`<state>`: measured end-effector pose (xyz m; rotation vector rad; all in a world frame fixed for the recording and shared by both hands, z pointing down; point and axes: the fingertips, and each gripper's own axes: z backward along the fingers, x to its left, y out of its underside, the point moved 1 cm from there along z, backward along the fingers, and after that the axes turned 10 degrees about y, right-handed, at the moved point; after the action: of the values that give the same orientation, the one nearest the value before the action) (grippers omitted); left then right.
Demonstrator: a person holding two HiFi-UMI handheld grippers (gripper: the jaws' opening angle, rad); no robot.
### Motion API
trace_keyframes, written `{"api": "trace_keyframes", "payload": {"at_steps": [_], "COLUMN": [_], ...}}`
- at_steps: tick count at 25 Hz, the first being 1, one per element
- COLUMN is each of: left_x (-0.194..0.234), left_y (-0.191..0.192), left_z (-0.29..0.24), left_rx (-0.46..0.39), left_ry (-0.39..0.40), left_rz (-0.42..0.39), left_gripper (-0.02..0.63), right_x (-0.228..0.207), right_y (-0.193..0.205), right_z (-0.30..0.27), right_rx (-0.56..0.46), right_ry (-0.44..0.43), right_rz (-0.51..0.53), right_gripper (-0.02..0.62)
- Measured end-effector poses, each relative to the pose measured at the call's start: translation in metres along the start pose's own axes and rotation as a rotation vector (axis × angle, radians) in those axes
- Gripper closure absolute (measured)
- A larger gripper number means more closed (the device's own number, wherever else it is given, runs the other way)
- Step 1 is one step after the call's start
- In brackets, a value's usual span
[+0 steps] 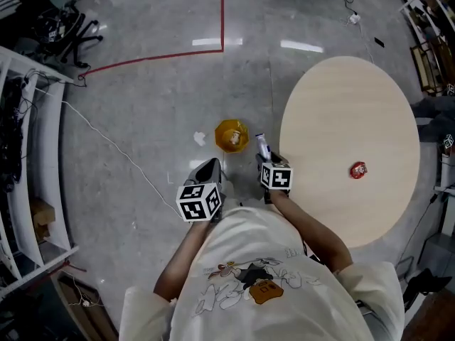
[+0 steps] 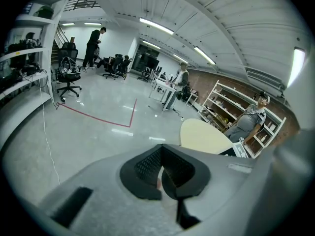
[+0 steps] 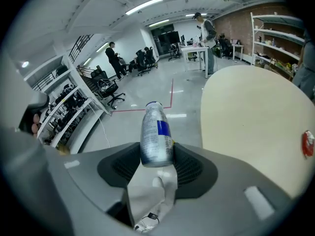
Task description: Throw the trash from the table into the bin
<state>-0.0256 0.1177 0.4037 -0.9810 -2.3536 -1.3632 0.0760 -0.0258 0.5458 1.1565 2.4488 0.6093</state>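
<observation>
Silver-blue, a drink can (image 3: 155, 127) sits clamped in our right gripper (image 3: 157, 155) beside the round table's (image 1: 348, 112) edge; our left gripper's (image 2: 161, 173) jaws meet on nothing, farther from it.

Bright ceiling strips (image 2: 156, 26) light everything evenly; white glare streaks the floor (image 1: 142, 105) beyond my desk (image 1: 348, 148); both gripper views bend and darken at their edges.

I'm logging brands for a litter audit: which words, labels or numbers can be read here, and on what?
No text is legible.
On the can in the right hand-held gripper: blue label, print too blurred.
On the red wrapper on the round table: too small.
On the T-shirt: cartoon print, no readable words.
</observation>
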Motion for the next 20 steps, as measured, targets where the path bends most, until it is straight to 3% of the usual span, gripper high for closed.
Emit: {"api": "trace_keyframes", "payload": {"at_steps": [7, 20], "left_x": [0.032, 0.079], "left_y": [-0.005, 0.045], "left_z": [0.007, -0.020], "left_rx": [-0.006, 0.081], "left_ry": [-0.013, -0.054], "left_rz": [0.064, 0.171], "left_gripper": [0.603, 0.603], "right_x": [0.048, 0.090], "right_y": [-0.016, -0.002], "right_z": [-0.019, -0.093], "right_rx": [0.040, 0.175], "right_ry": [-0.036, -0.069], "right_rz": [0.080, 0.194], "right_gripper": [0.380, 0.380]}}
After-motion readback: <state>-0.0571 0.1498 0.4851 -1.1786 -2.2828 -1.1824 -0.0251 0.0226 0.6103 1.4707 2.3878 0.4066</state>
